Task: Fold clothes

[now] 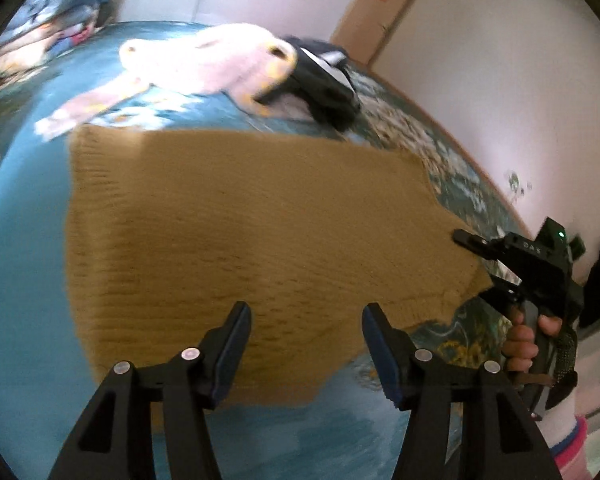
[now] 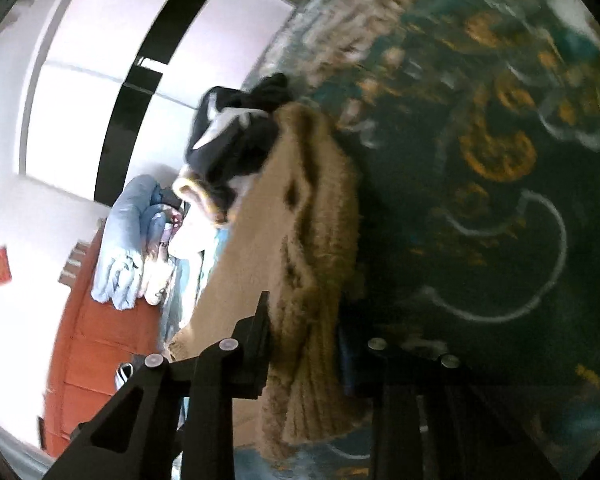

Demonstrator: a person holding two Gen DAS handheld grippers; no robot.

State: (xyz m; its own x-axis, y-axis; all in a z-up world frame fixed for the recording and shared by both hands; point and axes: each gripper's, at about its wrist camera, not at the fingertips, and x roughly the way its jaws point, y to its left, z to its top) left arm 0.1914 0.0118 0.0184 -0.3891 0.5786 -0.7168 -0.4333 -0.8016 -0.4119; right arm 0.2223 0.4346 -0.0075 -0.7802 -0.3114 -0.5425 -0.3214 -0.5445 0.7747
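Observation:
A mustard-yellow knitted sweater (image 1: 240,224) lies spread flat on the blue patterned bed cover (image 1: 24,280). My left gripper (image 1: 306,340) hovers open and empty over its near edge. My right gripper (image 1: 496,264) shows at the sweater's right corner in the left wrist view, held by a hand. In the right wrist view my right gripper (image 2: 304,344) is shut on a bunched fold of the sweater (image 2: 312,240), which stands up between the jaws.
A pink garment (image 1: 204,64) and a black-and-white garment (image 1: 324,76) lie beyond the sweater. A pile of light blue clothes (image 2: 128,240) sits at the bed's far end. White walls border the bed; an orange-red wooden panel (image 2: 92,356) shows below the pile.

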